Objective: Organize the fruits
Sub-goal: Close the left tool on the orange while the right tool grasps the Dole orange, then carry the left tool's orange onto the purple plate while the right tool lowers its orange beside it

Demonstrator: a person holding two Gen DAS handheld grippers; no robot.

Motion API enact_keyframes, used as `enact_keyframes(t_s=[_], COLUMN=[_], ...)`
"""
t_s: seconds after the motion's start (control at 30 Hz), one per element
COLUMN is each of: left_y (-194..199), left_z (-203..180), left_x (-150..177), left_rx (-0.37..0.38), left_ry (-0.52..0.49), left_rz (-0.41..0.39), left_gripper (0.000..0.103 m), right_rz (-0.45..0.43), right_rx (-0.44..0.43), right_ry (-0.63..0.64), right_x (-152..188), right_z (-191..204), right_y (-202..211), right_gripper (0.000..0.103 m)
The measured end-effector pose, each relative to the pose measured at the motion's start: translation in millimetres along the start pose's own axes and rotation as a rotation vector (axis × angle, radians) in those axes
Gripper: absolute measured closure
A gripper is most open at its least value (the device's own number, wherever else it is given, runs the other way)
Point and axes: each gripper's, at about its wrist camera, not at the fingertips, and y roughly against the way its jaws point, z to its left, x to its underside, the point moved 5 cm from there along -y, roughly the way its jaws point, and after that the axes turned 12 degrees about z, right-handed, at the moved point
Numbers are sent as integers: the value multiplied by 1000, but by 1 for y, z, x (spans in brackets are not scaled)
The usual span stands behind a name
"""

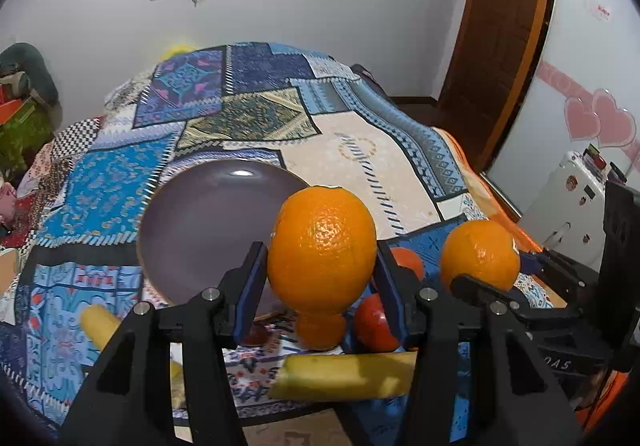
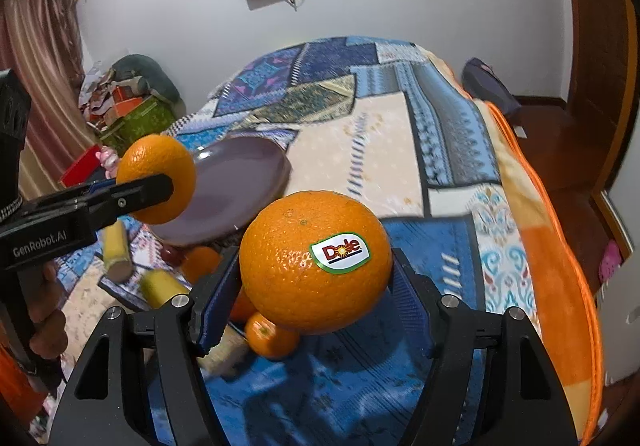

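A: Figure, two wrist views. How far along is the sorting of the fruit?

B: Early, as judged from the layout. The purple plate (image 1: 208,221) lies on the patchwork bedspread (image 1: 360,149) toward the far left of the fruit and holds nothing. No fruit has yet been set down on it.

A: What do the two grippers carry?

B: The left gripper (image 1: 320,278) has its fingers (image 1: 250,286) closed on an orange (image 1: 322,246), lifted clear of the bedspread. The right gripper (image 2: 316,286) has its fingers (image 2: 214,298) closed on a second orange with a sticker (image 2: 316,258), also raised. In the right wrist view the left gripper's orange hangs in front of the near left rim of the plate; whether it is above the plate cannot be told.

A: And what remains on the bed?

B: Near the grippers, a small orange fruit (image 1: 320,328) lies just below the held one, with two redder round fruits (image 1: 374,322) beside it to the right. Yellow stick-shaped pieces (image 1: 344,376), possibly bananas or cane, lie nearest; blur hides which.

A: Counts?

B: Two large oranges, both held. One small orange fruit on the bedspread. Two reddish round fruits. At least two yellow pieces, perhaps three; the grippers hide part of them. One plate.

A: What is left?

B: Probably both oranges to place, then every loose fruit.
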Motion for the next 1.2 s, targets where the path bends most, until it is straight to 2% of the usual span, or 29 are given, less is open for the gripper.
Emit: enact_keyframes(t_s=[0.37, 0.57, 0.77, 0.87, 1.2], left_y=[20, 12, -10, -12, -16], left_z=[38, 66, 83, 88, 97], left_x=[-8, -12, -7, -8, -31], left_rx=[-80, -83, -78, -100, -84], left_ry=[38, 91, 108, 111, 112], left_rz=[-24, -10, 34, 19, 7], left_gripper=[51, 54, 56, 56, 56], right_rz=[-30, -30, 13, 21, 61], right_rx=[-28, -50, -70, -62, -48], right_ry=[89, 133, 142, 152, 198], right_x=[-33, -49, -57, -58, -75], right_z=[33, 53, 62, 64, 72], right_y=[-15, -32, -53, -58, -76], right_gripper=[34, 34, 34, 34, 34])
